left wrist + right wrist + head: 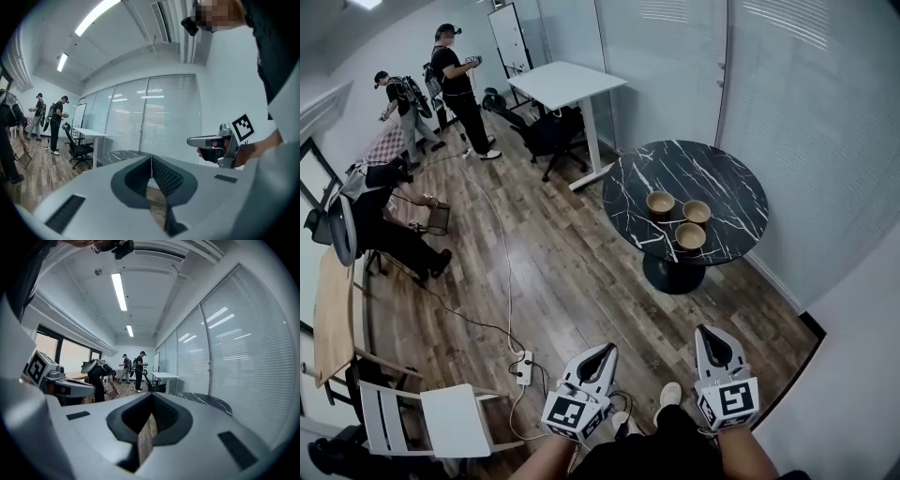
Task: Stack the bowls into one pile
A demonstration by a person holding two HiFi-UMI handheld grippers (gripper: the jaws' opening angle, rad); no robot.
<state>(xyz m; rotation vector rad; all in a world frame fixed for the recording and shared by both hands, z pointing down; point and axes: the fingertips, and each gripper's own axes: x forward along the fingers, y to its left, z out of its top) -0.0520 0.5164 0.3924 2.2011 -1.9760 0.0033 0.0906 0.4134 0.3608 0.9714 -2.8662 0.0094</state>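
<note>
Three brown bowls stand apart on the round black marble table (727, 178): one at the left (660, 202), one at the right (697, 211), one nearest me (690, 236). Both grippers are held low and close to my body, well short of the table. My left gripper (608, 348) is shut with nothing in it, its pads meeting at the tip (151, 158). My right gripper (704, 329) also looks shut and empty (152, 396). Each gripper view shows the other gripper off to the side and a strip of the table (206, 401); the bowls do not show there.
A power strip (523, 367) and its cable lie on the wooden floor by my left gripper. A white chair (450, 419) stands at lower left. Further off are a white desk (567, 82), a black office chair (548, 133) and several people (455, 84). Blinds line the right wall.
</note>
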